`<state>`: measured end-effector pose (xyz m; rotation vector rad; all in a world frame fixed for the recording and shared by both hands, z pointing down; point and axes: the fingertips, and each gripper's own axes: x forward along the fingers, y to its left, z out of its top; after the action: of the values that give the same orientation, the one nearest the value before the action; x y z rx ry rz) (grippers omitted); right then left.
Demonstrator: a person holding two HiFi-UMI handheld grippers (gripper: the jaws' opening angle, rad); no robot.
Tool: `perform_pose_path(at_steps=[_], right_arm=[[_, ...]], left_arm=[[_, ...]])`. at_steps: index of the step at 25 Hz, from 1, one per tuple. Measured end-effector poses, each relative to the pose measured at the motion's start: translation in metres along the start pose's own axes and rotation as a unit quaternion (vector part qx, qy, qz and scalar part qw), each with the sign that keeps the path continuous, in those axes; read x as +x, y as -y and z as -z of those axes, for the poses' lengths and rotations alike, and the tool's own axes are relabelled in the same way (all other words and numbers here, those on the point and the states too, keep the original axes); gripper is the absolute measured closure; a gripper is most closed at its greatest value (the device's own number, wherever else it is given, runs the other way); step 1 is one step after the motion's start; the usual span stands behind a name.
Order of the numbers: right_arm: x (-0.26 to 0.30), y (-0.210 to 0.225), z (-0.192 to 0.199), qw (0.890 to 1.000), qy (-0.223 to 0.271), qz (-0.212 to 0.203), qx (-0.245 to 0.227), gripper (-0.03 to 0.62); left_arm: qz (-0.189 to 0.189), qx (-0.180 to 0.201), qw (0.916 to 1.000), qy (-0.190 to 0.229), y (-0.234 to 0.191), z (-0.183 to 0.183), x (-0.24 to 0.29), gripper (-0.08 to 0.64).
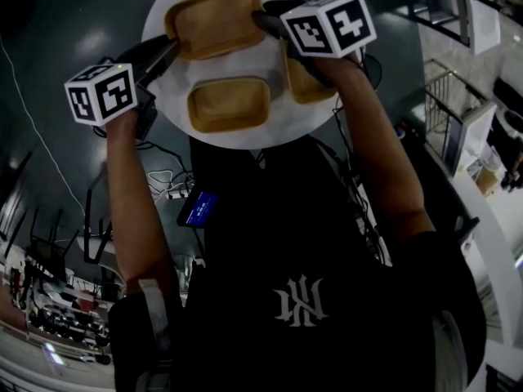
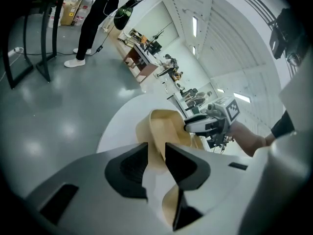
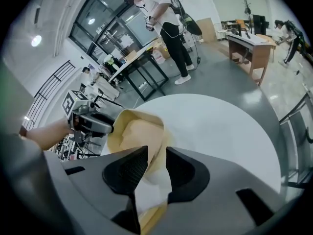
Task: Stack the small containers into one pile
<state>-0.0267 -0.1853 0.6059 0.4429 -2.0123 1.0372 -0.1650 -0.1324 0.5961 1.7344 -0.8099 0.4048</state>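
Three tan containers lie on the round white table (image 1: 274, 133). The far one (image 1: 214, 21) has a gripper at each end. My left gripper (image 1: 170, 49) is shut on its left wall, and the wall (image 2: 157, 141) fills the gap between the jaws. My right gripper (image 1: 263, 19) straddles its right wall (image 3: 157, 146), open, with a sliver of gap on one side. A second container (image 1: 229, 103) lies near the table's front edge. The third (image 1: 304, 84) is at the right, partly hidden under my right gripper.
The table (image 3: 220, 131) has bare white top on its far half. A person (image 3: 166, 23) stands beside dark-framed desks (image 3: 142, 67) beyond it. Cables and a lit phone (image 1: 200, 207) lie on the grey floor below the table.
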Motion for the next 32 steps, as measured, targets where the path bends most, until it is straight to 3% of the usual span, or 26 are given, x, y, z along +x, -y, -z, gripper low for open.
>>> perform_pose_path(at_steps=[4, 11, 20, 32], right_arm=[[0.001, -0.003, -0.001, 1.0, -0.012, -0.006, -0.007, 0.502], [0.0, -0.004, -0.002, 1.0, -0.014, 0.0, -0.011, 0.515], [-0.028, -0.015, -0.017, 0.999, 0.021, 0.011, -0.032, 0.52], [-0.1, -0.059, -0.04, 0.994, 0.091, 0.008, -0.057, 0.525]], left_arm=[[-0.001, 0.004, 1.0, -0.003, 0.001, -0.001, 0.001, 0.465], [0.002, 0.001, 0.9999, -0.011, 0.006, 0.002, 0.003, 0.474], [-0.006, 0.024, 0.9997, 0.009, 0.023, -0.012, -0.01, 0.474], [-0.018, 0.076, 0.996, 0.044, 0.085, -0.039, -0.063, 0.498]])
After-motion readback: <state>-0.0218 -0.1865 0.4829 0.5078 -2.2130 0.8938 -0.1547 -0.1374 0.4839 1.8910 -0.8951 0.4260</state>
